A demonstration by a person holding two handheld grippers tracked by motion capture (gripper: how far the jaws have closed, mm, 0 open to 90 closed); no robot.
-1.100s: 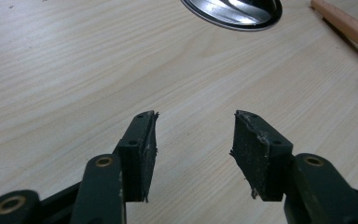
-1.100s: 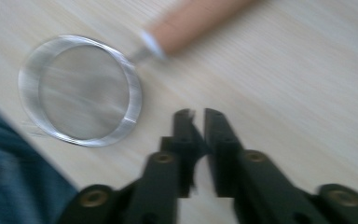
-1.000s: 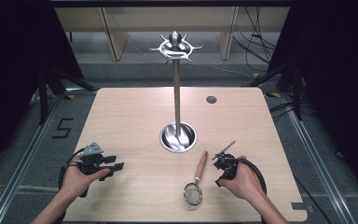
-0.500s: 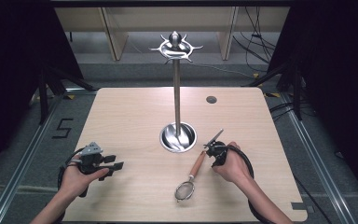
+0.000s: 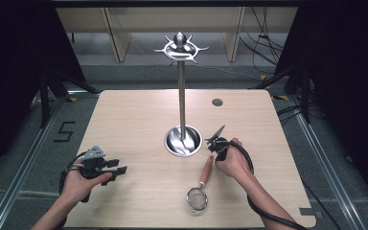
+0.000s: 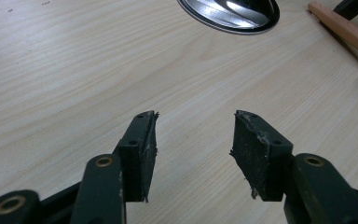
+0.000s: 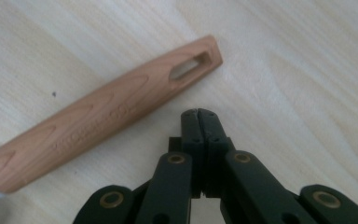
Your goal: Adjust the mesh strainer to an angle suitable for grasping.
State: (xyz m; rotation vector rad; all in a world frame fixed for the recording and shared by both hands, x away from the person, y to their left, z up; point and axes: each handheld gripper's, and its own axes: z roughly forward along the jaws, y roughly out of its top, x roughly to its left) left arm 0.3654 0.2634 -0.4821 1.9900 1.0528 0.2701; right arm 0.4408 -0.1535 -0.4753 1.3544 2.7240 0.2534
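1. Broadly: pale wooden table (image 5: pixel 124 120), bare over most of its top.
2. Centrally, tall metal stand (image 5: pixel 181 103) upright, round dish base (image 5: pixel 183 141) on the wood.
3. Nearby, small sieve (image 5: pixel 200 184) flat on the table, wooden handle (image 7: pixel 98 119) aimed at the base, mesh end toward the person.
4. Left gripper (image 6: pixel 193 140) low over bare wood, jaws apart, nothing between.
5. Right gripper (image 7: pixel 199 114) jaws pressed together, empty, just beside the handle's slotted end.

In the right gripper view, the strainer's wooden handle (image 7: pixel 98 123) ran off the left edge, its mesh bowl out of frame. In the left gripper view, the stand's steel base (image 6: pixel 230 14) was cropped by the top edge.
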